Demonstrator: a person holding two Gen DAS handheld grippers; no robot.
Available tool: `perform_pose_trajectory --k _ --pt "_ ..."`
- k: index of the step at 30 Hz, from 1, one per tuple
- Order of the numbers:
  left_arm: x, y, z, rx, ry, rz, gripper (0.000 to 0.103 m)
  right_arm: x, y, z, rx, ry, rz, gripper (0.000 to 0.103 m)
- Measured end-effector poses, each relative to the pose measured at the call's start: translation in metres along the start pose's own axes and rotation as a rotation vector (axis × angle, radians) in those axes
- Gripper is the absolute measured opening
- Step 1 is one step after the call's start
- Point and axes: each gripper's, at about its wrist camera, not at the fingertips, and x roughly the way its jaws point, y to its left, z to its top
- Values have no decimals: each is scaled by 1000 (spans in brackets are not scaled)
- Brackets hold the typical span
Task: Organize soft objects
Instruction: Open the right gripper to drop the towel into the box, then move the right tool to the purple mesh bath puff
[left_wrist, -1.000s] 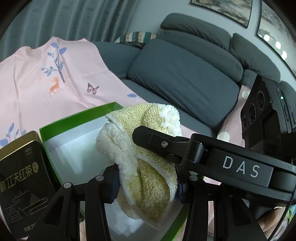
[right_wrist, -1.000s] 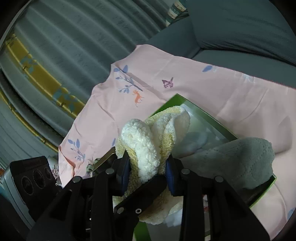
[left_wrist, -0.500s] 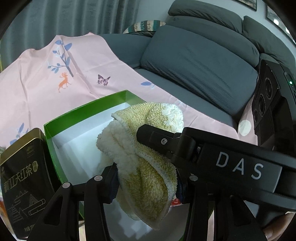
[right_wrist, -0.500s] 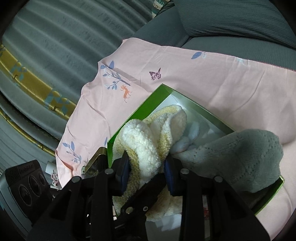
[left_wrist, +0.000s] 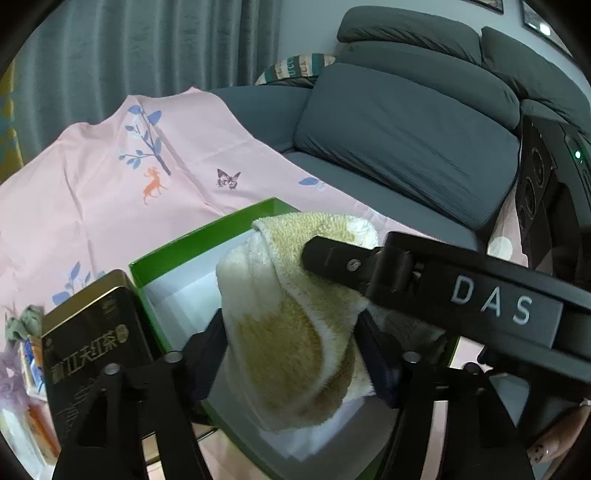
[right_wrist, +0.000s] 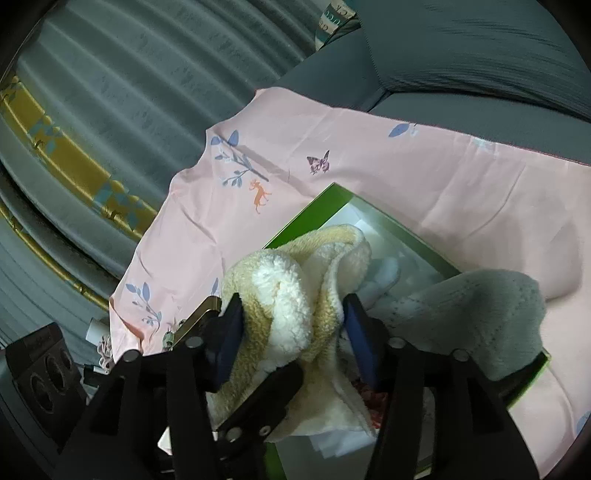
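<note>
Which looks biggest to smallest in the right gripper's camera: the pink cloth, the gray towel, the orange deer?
1. pink cloth, clearly largest
2. gray towel, though being near the camera enlarges it
3. orange deer, tiny

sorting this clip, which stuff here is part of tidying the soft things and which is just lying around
Part of the job:
yellow fleece cloth, between both grippers' opening jaws
grey knit cloth, draped in the box
green box

Lying about:
black tea tin
pink sheet
sofa cushion

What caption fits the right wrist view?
Right claw opening around a cream towel over the green box.
</note>
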Motion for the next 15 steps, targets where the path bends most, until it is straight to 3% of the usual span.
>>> perform_pose_trajectory --k 6,12,15 --pt "-13 13 3 -47 -35 -8 83 -9 1 1 2 -35 13 65" --pt "-25 17 1 -55 -38 -21 83 -17 10 0 -25 -63 36 72" --pt "-32 22 -2 -83 -32 -69 83 -22 20 -2 -76 -89 1 75"
